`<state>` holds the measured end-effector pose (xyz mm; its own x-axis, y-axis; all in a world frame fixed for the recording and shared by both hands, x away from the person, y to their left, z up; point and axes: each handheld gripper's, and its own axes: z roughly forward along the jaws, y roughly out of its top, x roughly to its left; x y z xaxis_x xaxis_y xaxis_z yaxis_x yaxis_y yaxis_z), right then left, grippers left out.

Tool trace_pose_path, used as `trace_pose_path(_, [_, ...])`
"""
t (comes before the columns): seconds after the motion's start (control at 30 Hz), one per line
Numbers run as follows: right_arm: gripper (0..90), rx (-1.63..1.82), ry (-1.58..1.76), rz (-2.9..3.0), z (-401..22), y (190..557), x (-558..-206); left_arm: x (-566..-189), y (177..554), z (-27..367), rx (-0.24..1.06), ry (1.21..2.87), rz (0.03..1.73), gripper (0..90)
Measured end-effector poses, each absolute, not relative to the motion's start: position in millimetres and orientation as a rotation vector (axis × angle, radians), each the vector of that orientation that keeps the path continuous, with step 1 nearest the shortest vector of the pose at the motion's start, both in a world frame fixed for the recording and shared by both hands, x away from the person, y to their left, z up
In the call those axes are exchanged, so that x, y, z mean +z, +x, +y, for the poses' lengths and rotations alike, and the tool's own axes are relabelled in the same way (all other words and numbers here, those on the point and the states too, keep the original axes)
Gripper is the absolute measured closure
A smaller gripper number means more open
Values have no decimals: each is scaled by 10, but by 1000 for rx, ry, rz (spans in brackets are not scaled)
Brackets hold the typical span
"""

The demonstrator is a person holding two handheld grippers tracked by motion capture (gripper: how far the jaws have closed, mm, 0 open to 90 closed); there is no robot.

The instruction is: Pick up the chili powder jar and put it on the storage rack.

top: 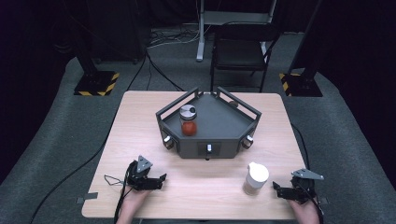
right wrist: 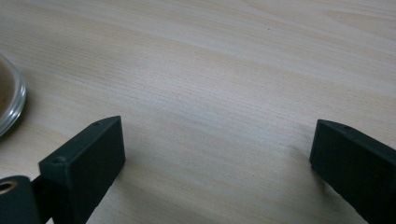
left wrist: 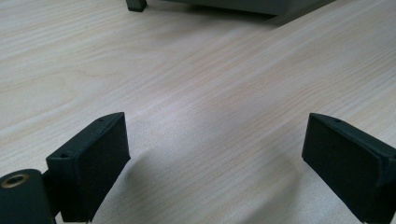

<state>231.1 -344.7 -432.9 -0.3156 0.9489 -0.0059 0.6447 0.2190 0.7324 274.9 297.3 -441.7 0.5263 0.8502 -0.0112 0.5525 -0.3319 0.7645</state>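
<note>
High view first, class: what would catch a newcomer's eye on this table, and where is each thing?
The dark grey angular tray at the table's middle stands out first, with a red-filled jar standing upright inside its left part. Nearer the person, a white-lidded jar stands on the bare wood right of centre. The left gripper and right gripper rest at the near edge, jaws open and empty.

A pale wooden table (top: 140,121) carries a dark angular tray (top: 233,126) near its far middle, with a red-filled jar (top: 188,120) with a silver lid standing upright in the tray's left part. Nearer the person, a white-capped jar (top: 255,178) stands upright on the bare wood, just beside the right gripper (top: 279,190). The left gripper (top: 161,179) rests at the near left, well apart from both jars, and a black chair (top: 243,46) stands on the grey floor beyond the table.
</note>
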Motion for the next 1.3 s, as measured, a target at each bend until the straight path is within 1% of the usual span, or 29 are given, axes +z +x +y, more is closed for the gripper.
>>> trace_pose_path(0.33, [23,884,1468,2041,-3447,2311,-4329,-4390,2799,2946,490,2058,1165,72])
trace_pose_path(1.3, [22,885,1467,2043,-3447,2313,-4328,-4378,2809,2910,503,2072,1176,45])
